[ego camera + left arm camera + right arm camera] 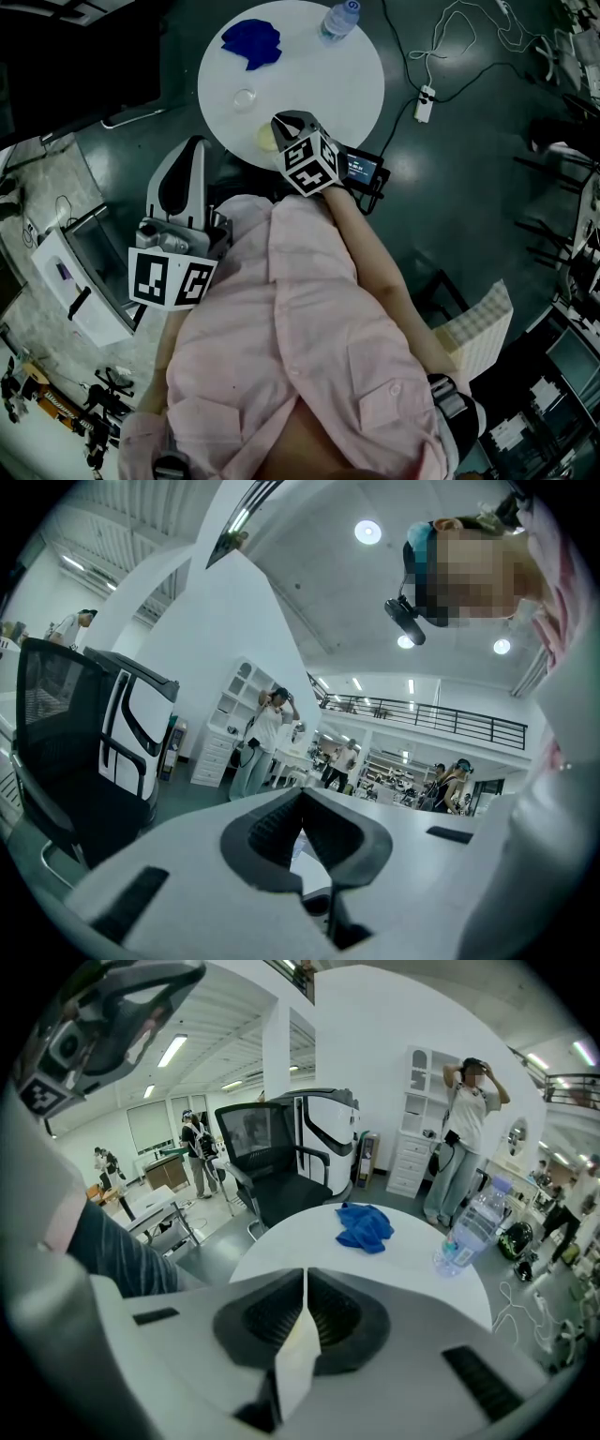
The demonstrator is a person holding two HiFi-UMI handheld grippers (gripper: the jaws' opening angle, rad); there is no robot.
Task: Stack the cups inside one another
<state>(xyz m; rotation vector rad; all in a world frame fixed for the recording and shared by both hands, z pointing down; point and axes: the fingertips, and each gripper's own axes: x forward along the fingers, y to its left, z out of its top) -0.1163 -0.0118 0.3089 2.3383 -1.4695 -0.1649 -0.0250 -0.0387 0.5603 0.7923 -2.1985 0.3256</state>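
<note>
My right gripper (284,122) reaches over the near edge of the round white table (328,84). In the right gripper view its jaws (306,1283) stand shut on the thin wall of a pale yellowish cup (300,1358). That cup (265,139) shows just left of the gripper in the head view. A clear cup (245,97) stands alone farther onto the table. My left gripper (194,142) hangs off the table to the left, pointing out into the room. Its jaws (302,803) meet with nothing between them.
A blue cloth (252,42) (365,1226) and a water bottle (339,19) (472,1226) lie at the table's far side. A black office chair (272,1162) stands beyond the table. A power strip (425,103) with cables lies on the floor at right. People stand in the room.
</note>
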